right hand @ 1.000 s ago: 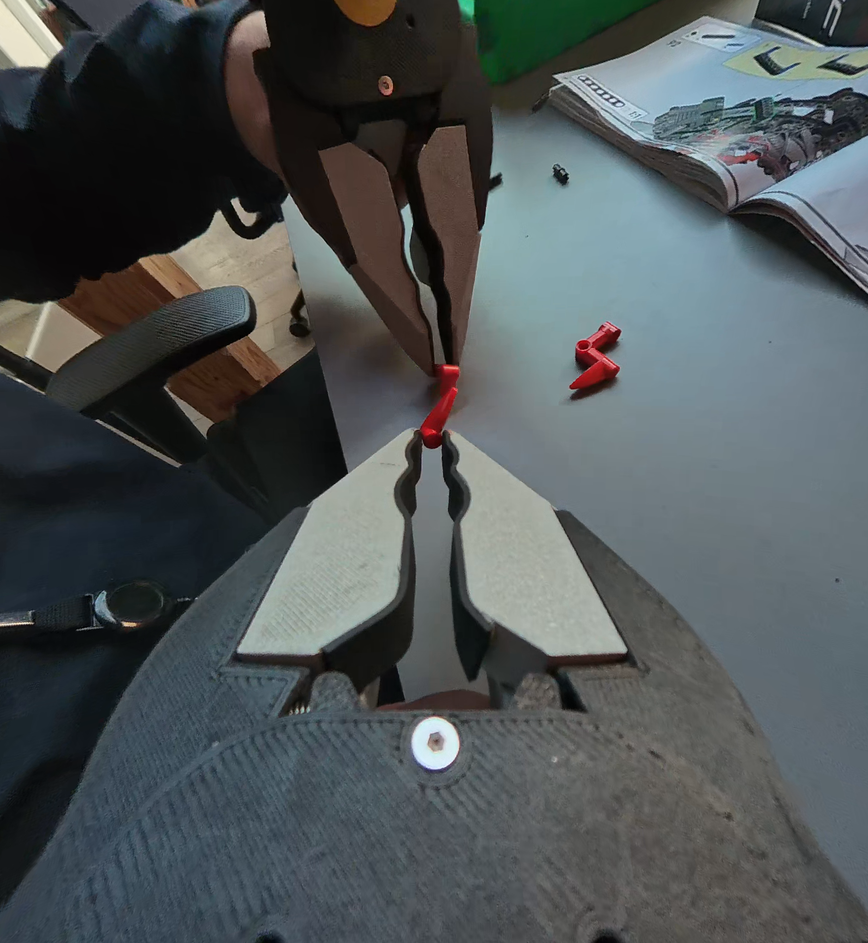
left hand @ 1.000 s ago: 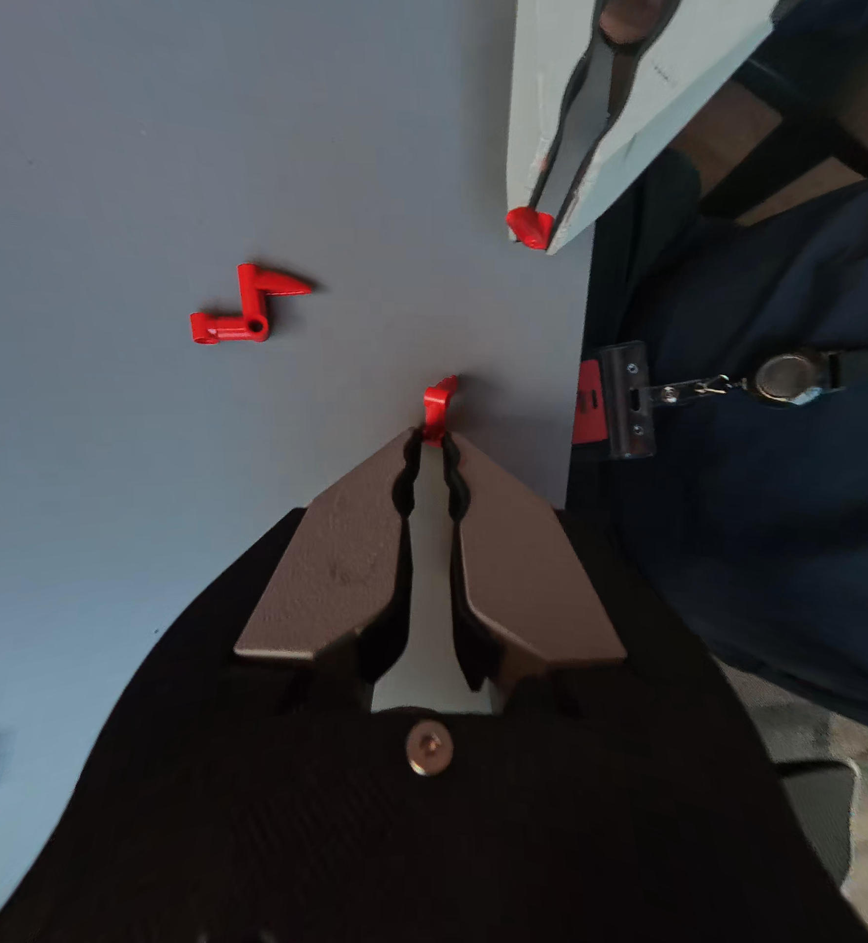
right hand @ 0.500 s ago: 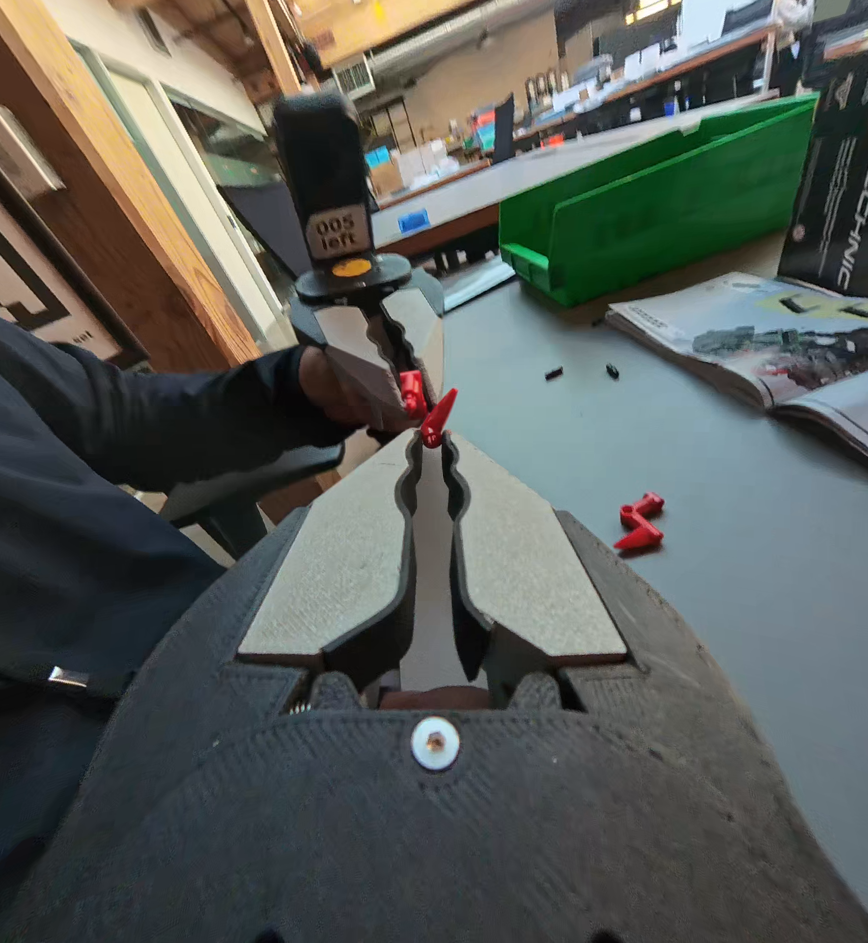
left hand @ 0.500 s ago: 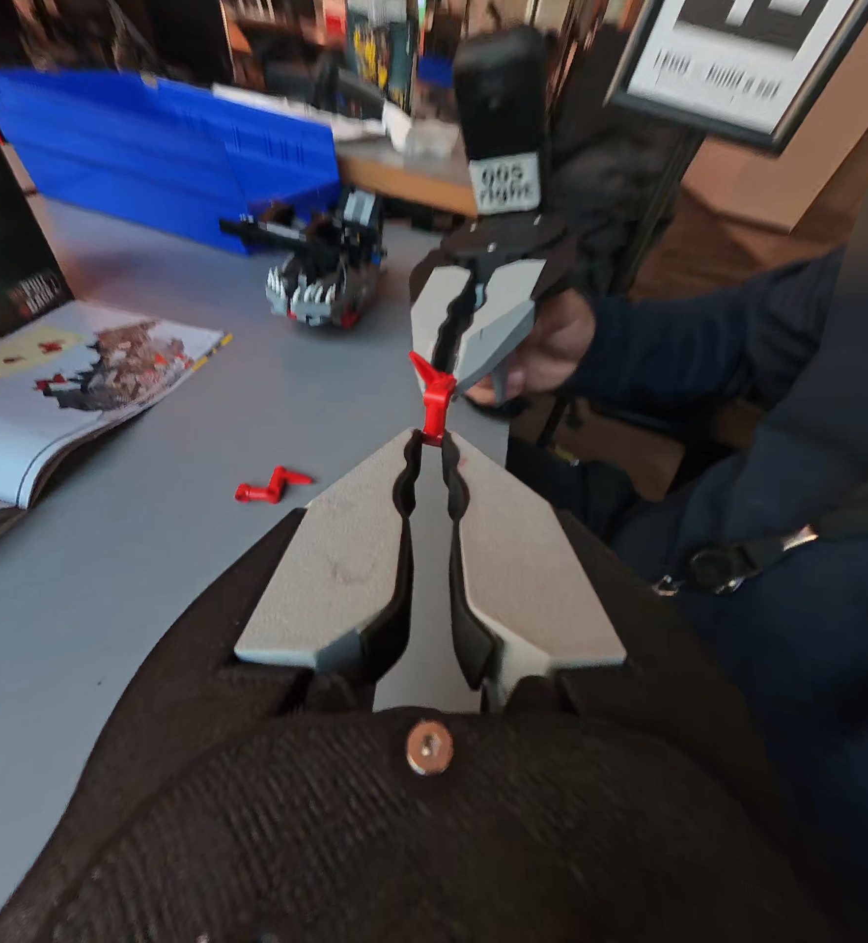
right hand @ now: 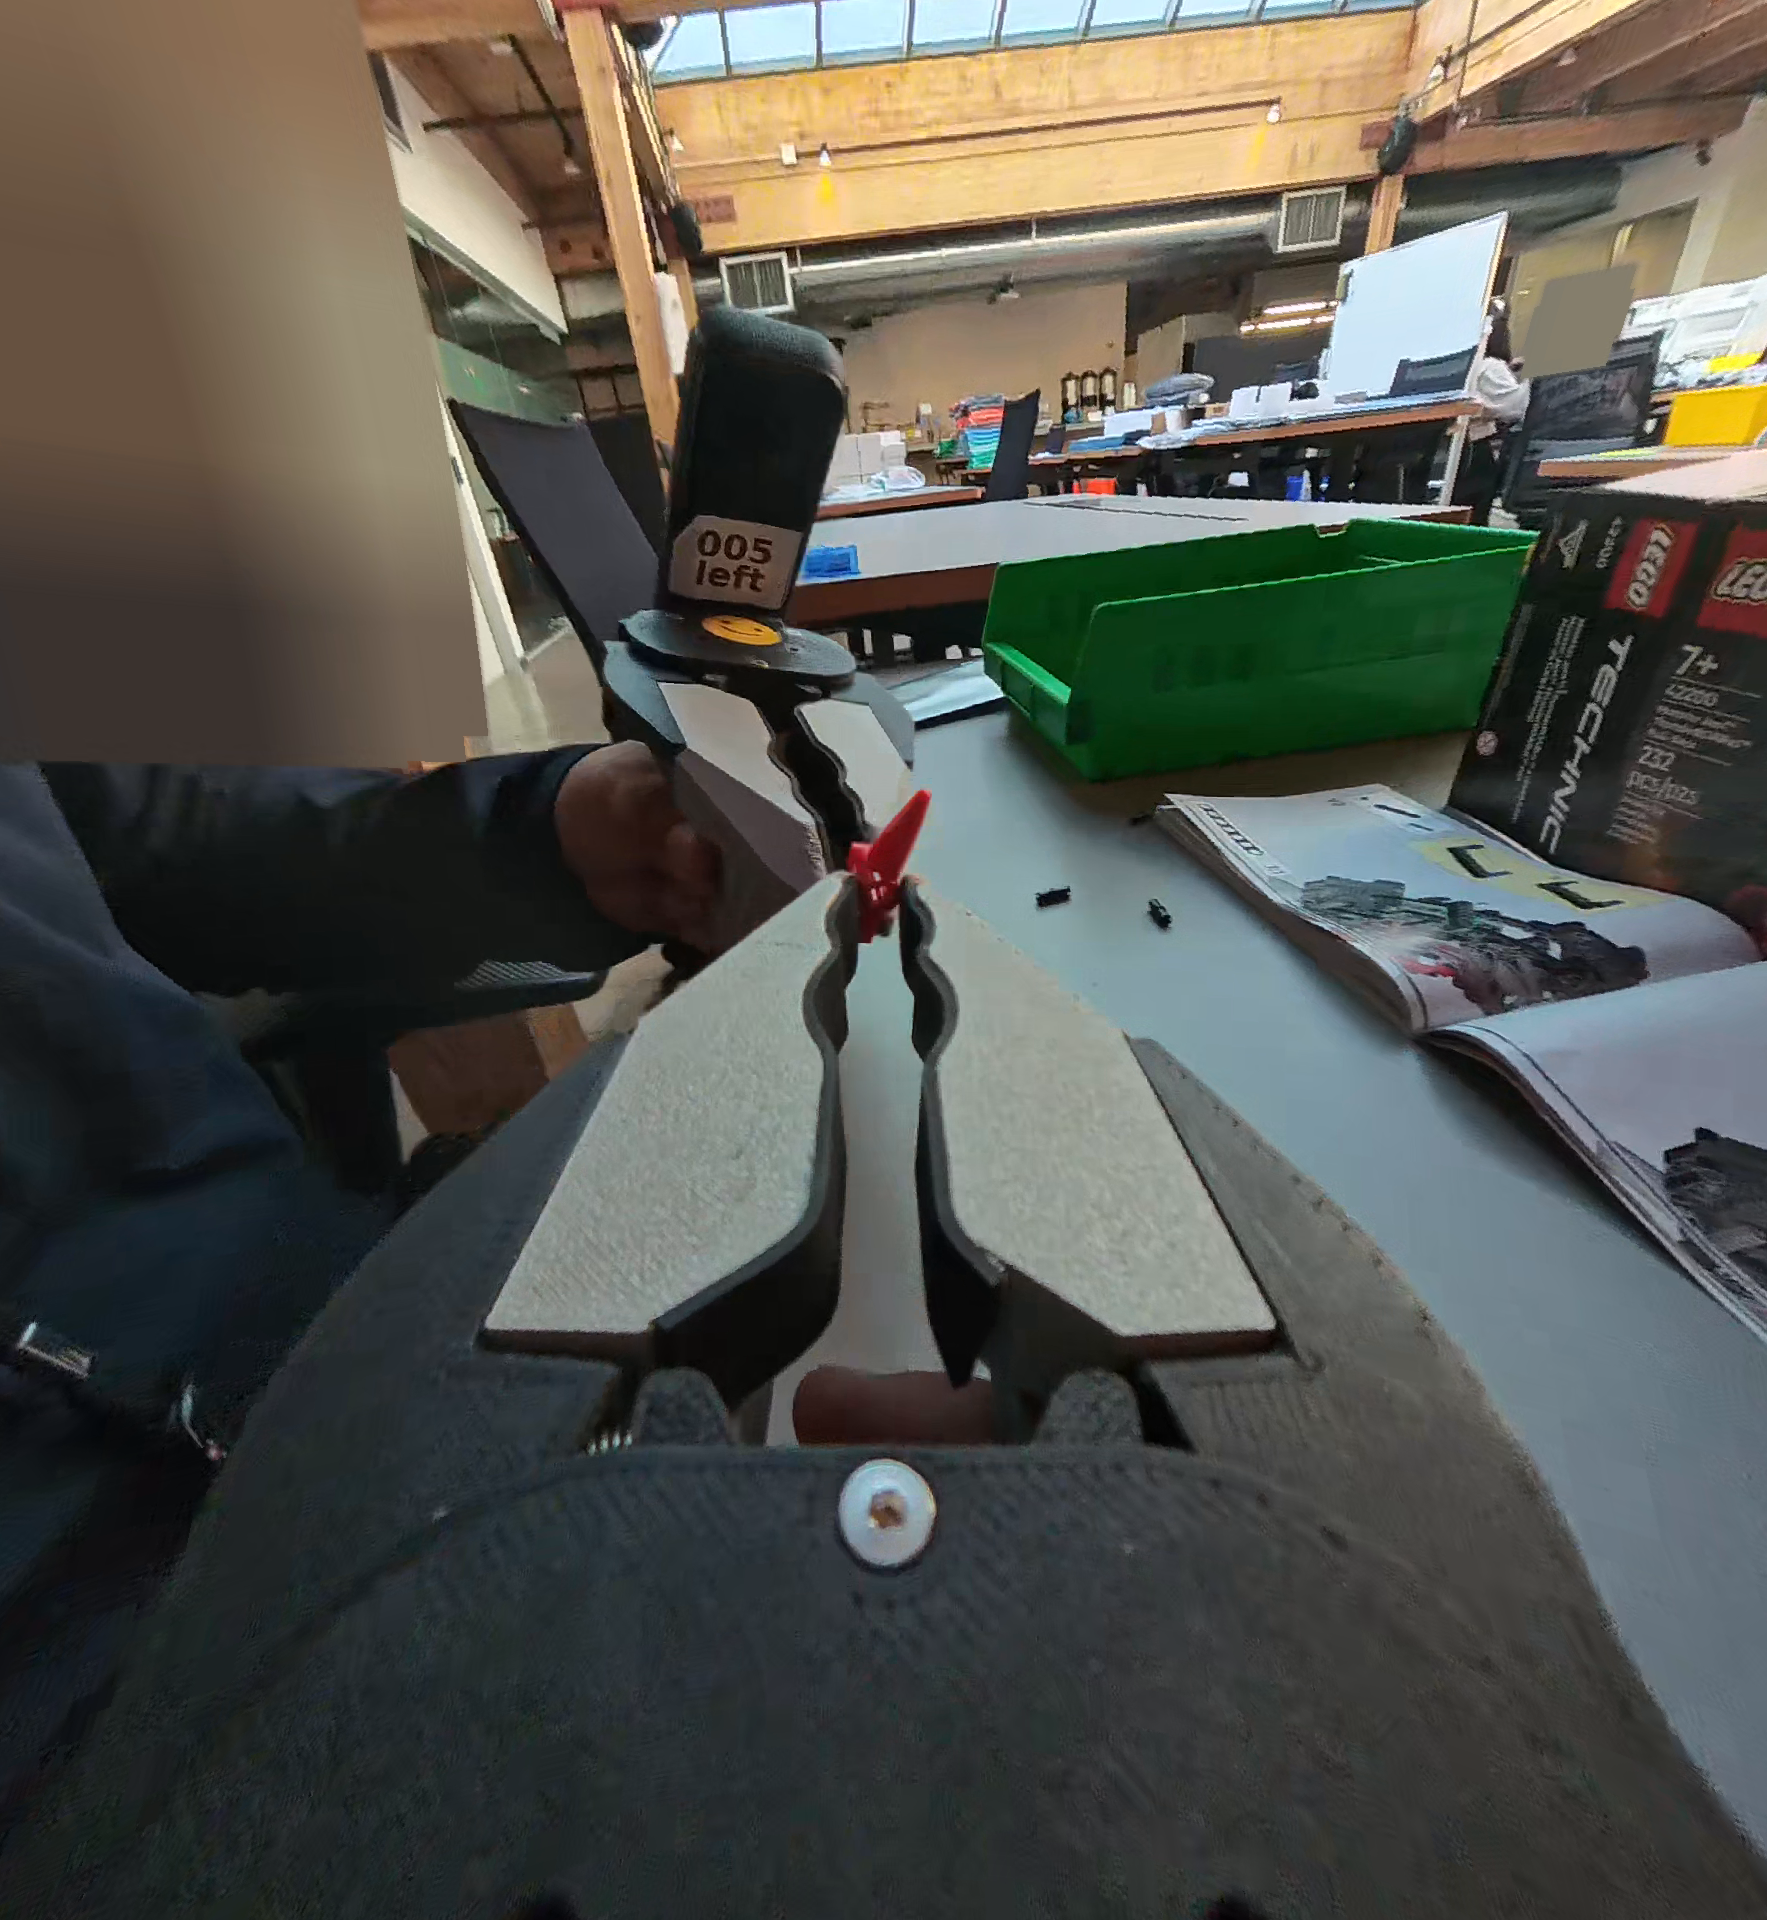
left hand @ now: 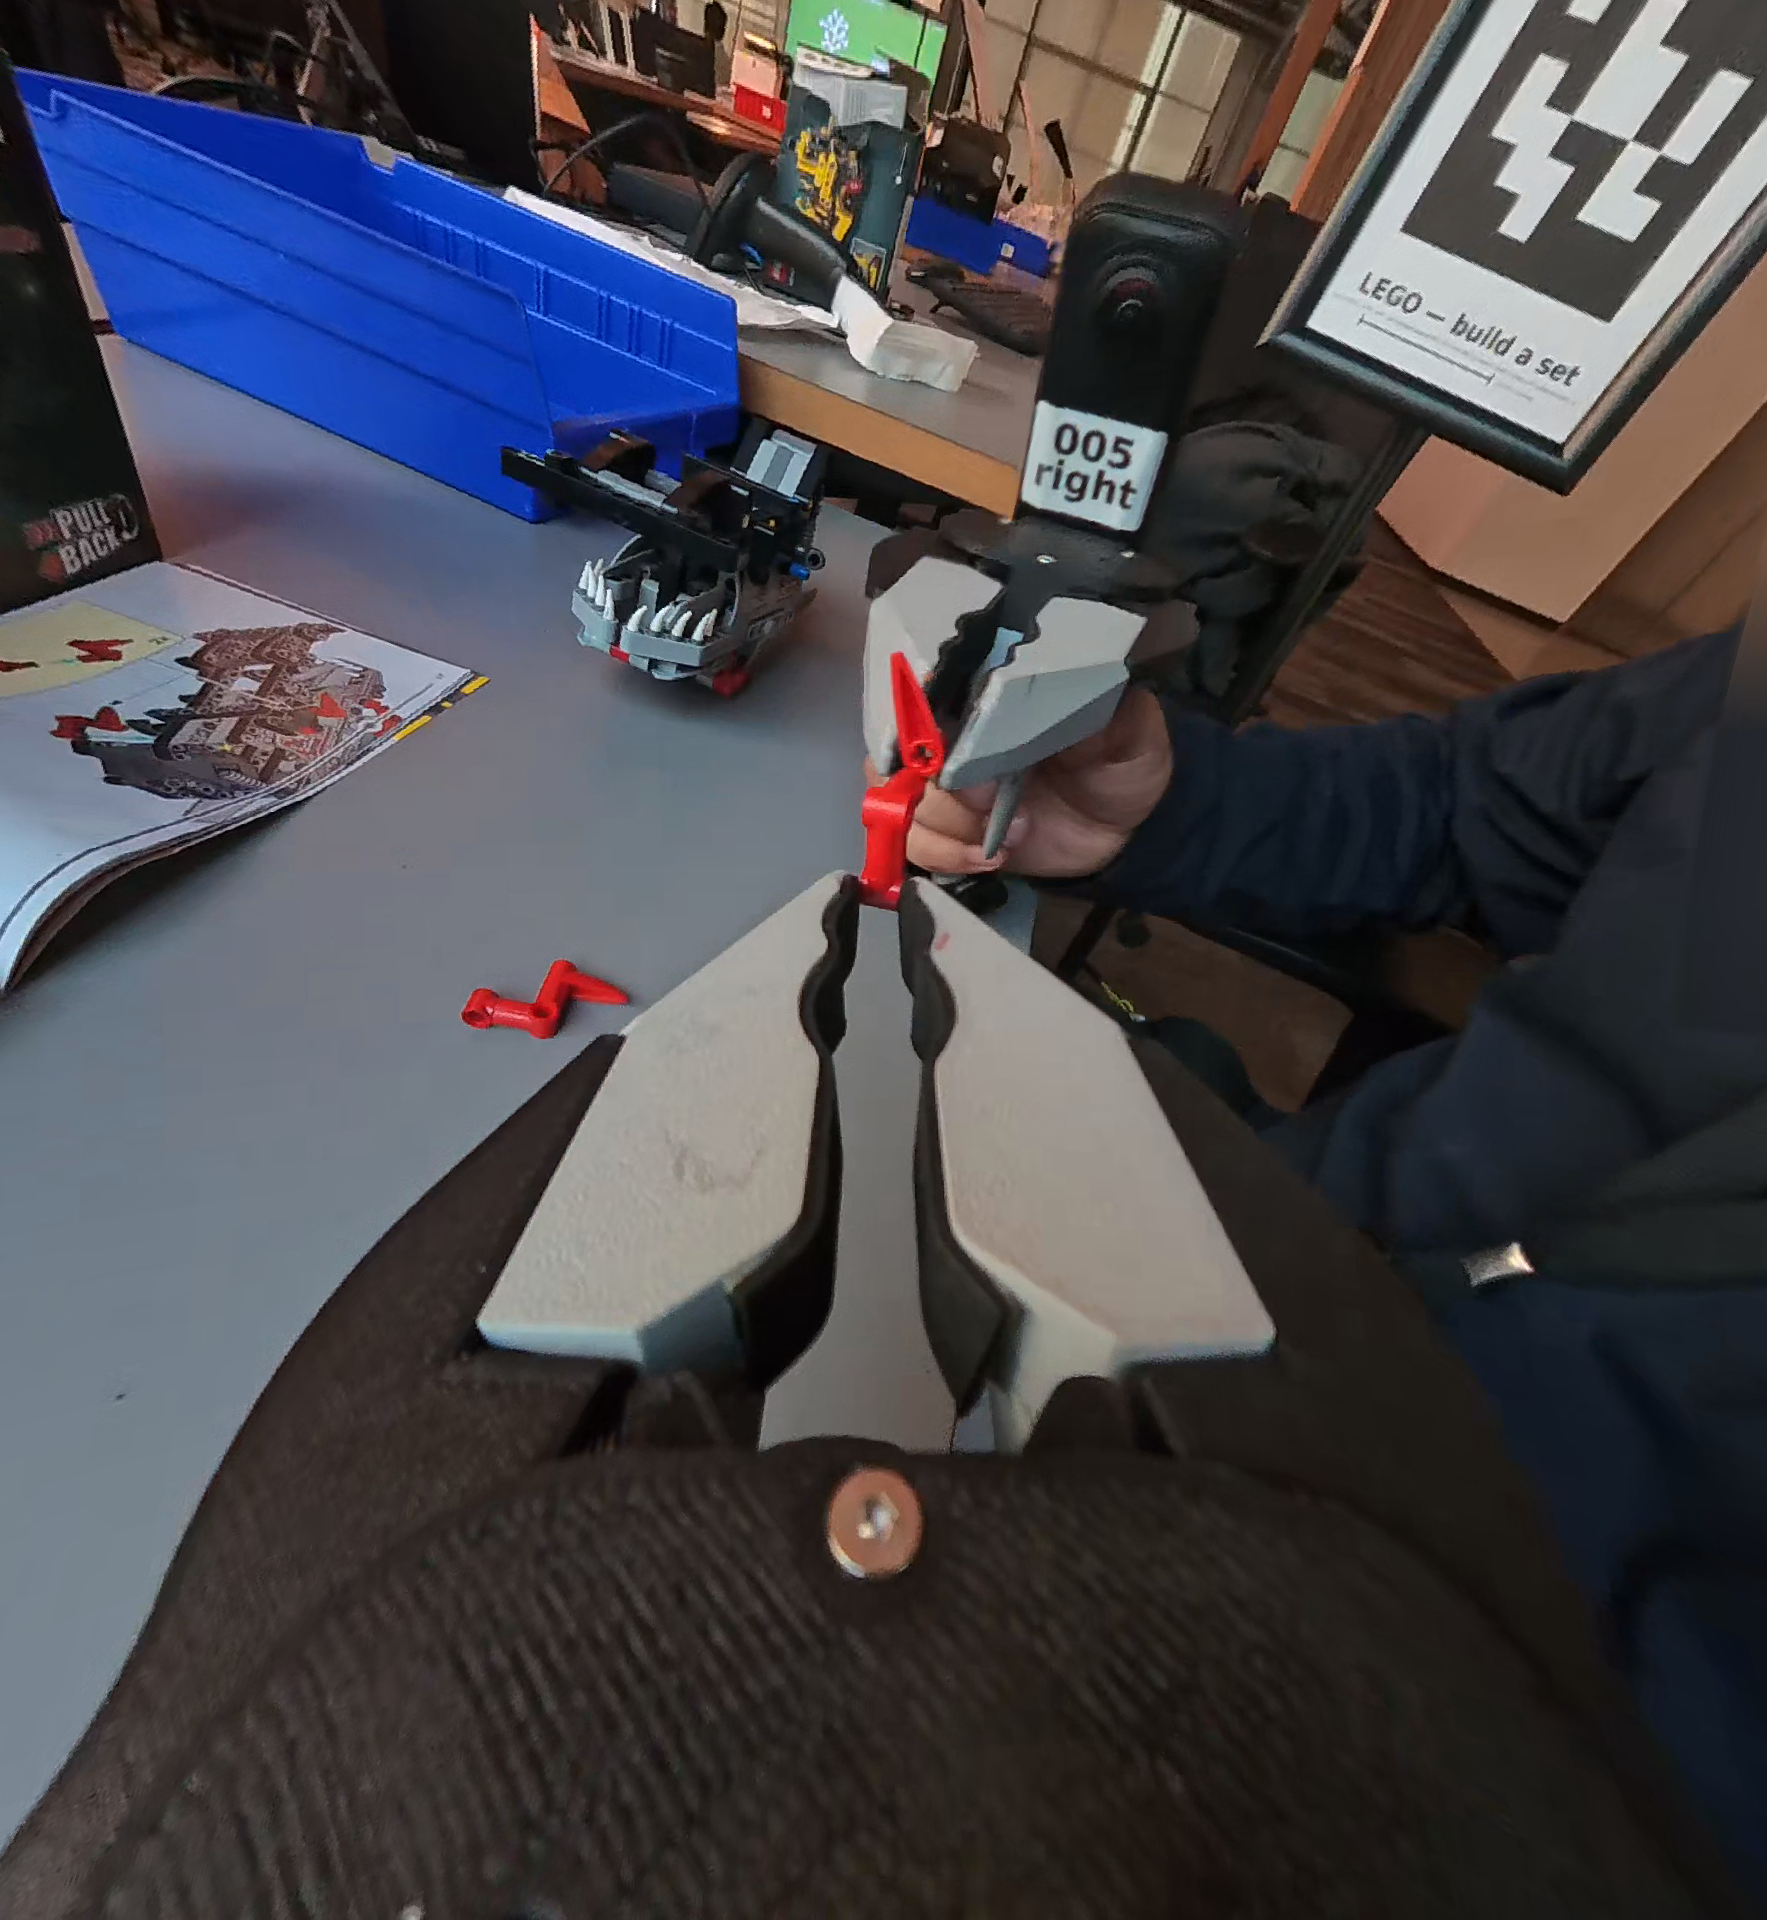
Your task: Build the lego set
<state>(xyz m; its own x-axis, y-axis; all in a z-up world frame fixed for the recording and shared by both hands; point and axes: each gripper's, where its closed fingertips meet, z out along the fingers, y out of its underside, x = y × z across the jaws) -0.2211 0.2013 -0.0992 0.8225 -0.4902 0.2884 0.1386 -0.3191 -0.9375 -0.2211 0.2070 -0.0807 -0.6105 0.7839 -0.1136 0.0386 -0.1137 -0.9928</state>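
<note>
While both grippers' jaws pinch red pieces (left hand: pixel 884 831), the green bin's (right hand: pixel 1222 665) contents stay hidden.

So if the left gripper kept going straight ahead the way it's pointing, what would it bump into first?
Most likely the right gripper: the left gripper holds a red piece already at the pointed red piece there. Depth is hard to judge.

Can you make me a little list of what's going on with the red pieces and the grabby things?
left gripper: shut on red angled lego connector
right gripper: shut on red pointed lego spike
held pieces: meeting in the air above the grey table
spare piece: red zigzag lego assembly lying on the table
nearby: open instruction booklet, grey toothed lego model
</note>
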